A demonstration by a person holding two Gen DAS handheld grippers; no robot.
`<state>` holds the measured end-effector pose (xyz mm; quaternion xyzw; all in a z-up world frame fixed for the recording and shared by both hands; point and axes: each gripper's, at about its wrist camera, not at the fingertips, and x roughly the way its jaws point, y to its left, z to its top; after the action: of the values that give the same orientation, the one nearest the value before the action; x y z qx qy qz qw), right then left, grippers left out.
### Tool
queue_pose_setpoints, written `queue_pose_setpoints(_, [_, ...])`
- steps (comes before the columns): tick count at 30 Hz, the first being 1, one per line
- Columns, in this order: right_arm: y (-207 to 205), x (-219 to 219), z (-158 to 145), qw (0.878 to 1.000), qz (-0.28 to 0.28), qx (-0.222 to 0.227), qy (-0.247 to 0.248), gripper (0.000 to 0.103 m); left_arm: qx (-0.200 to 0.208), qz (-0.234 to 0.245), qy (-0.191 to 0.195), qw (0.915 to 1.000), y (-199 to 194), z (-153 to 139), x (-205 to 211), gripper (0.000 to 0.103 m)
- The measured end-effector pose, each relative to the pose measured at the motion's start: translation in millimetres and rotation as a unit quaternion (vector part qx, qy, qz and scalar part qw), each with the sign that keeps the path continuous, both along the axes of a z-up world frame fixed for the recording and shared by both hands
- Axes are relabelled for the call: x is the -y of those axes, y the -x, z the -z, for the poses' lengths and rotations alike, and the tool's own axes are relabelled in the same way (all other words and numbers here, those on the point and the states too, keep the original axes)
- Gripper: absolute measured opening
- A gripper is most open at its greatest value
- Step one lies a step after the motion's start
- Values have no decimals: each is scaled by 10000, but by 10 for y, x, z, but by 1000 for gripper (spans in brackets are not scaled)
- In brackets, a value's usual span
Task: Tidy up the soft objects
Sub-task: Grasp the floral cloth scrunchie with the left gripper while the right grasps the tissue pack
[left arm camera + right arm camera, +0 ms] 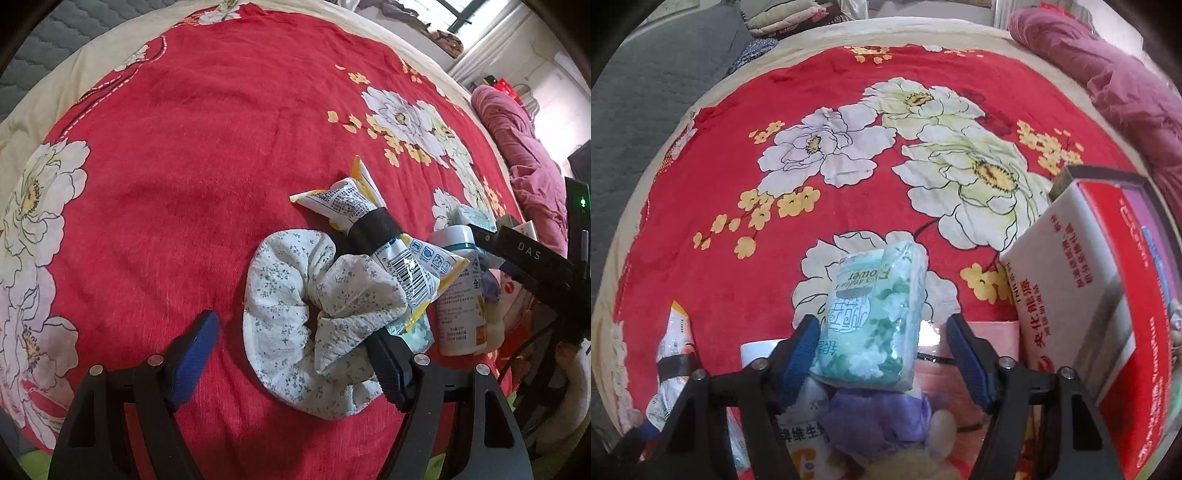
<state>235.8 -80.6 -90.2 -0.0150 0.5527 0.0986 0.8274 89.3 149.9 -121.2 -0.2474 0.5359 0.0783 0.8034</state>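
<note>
1. A red blanket [184,184] printed with large white and yellow flowers covers the bed.
2. A white scrunchie [295,325] with tiny grey-green flowers lies on the blanket, puffy and crinkled, curled round a small central hole.
3. The left gripper [295,365] points down with its blue-padded jaws wide apart. The scrunchie sits between them, its right side draped over the right finger. Nothing is clamped.
4. A yellow-edged packet [373,236] bound with a black band lies just beyond the scrunchie, touching it.
5. The right gripper [882,354] stands partly open around a pale green tissue pack [875,317] printed with leaves. The left pad touches it, while the right pad stands clear.
6. A red and white box [1089,295] stands to the right.
</note>
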Motion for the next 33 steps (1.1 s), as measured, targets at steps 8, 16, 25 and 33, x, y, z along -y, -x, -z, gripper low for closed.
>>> queue_pose_setpoints(8, [43,54,-142,9993,-99,95,-358,45,-35,-138,13,9999,-16,29,-62,43])
queue_pose_setpoints(16, [137,141,-388,9980,-227,325,-497,45,116,-184,200,9996,36,-22,-110,16])
queue_pose_setpoints(25, [257,231,-623,9960,-290,524,-661,45,285,-164,102,9994,104,-271,-39,15])
queue_pose_setpoints(33, [393,348,-839,9935,-328,651,-873,45,586,-48,32,9983,198,-620,78,15])
